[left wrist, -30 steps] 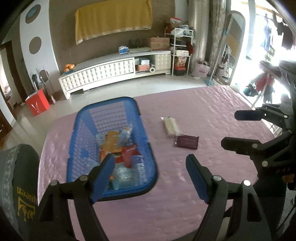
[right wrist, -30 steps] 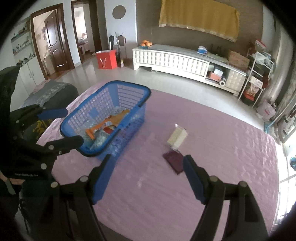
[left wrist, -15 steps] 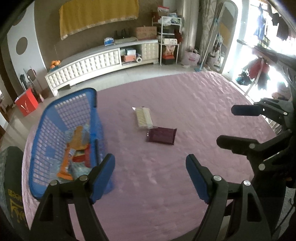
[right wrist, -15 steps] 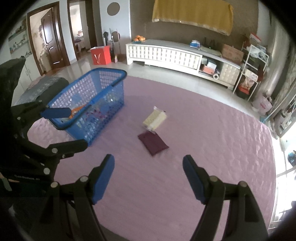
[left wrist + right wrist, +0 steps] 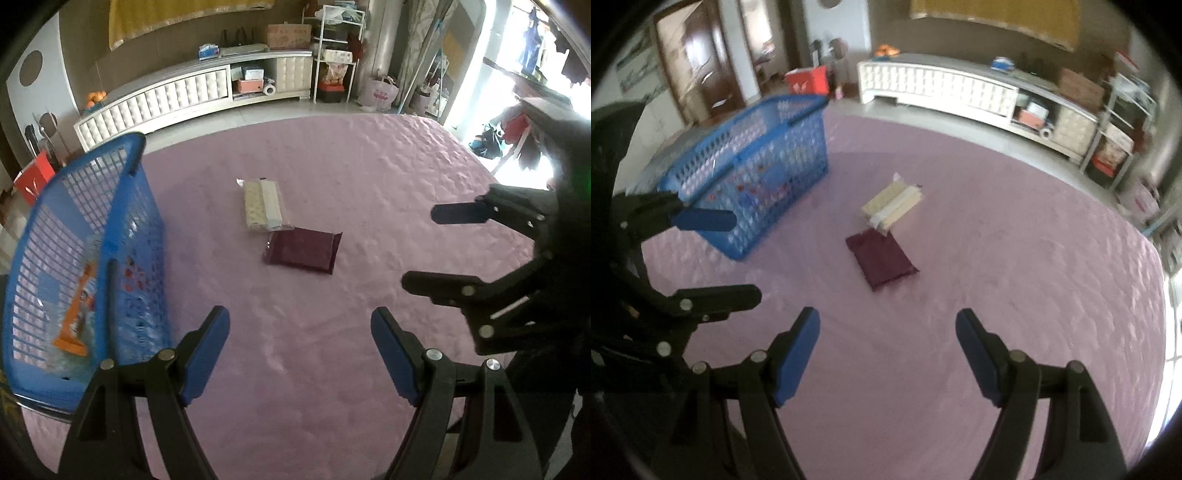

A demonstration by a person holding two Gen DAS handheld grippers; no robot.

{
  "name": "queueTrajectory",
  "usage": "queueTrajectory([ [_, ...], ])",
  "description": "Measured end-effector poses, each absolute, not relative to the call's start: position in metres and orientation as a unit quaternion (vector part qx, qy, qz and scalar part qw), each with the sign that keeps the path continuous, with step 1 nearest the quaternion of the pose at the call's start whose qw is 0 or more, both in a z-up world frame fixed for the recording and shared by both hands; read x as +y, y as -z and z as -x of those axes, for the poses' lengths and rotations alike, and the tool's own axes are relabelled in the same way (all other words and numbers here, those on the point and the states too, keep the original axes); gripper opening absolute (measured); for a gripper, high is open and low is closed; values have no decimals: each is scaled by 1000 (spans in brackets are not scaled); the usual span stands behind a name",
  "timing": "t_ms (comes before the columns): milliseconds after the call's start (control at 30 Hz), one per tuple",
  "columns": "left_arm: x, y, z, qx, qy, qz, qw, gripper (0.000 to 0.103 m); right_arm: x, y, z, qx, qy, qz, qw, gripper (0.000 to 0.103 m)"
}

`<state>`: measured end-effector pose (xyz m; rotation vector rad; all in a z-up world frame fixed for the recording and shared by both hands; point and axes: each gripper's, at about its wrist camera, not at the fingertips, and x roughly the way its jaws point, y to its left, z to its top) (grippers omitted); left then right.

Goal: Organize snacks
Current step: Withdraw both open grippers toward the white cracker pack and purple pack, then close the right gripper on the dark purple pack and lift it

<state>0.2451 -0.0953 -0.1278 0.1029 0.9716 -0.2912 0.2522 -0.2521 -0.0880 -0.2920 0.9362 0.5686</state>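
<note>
Two snack packs lie in the middle of the pink quilted cover: a dark maroon packet and, just beyond it, a clear pack of pale wafers. A blue plastic basket with several snacks inside, one an orange pack, stands to their left. My left gripper hangs open above the cover, short of the maroon packet, nothing between its blue pads. My right gripper is open too, on the near side of the same packet. Each gripper shows at the edge of the other's view.
The pink cover spreads wide to the right of the packs. Beyond its far edge are a grey floor, a long white cabinet against the wall, a metal shelf rack and a red box.
Both grippers have sunk toward the cover and shifted right, away from the basket. The two packs now sit centred and larger ahead of the jaws. The jaws kept the same width.
</note>
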Motion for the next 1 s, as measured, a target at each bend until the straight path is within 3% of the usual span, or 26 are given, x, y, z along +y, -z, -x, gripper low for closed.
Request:
queueTrajectory([
  [33,-97,132,-247,463,133,-56,874,76,-249,95,-257,444,-273,154,839,80],
  [167,-102,152,-258,480,115,-81,866,52,-244,114,-270,450,-291,181,825,80],
  [300,-100,164,-268,484,112,-79,864,47,-238,129,-284,447,-310,203,814,80],
  [367,-98,170,-275,487,105,-79,863,32,-235,135,-292,452,-317,198,810,72],
  [633,-83,182,-296,505,102,-60,855,32,-217,167,-323,489,-339,185,783,68],
  [1000,-81,181,-297,506,109,-53,854,32,-196,167,-329,452,-368,231,779,68],
])
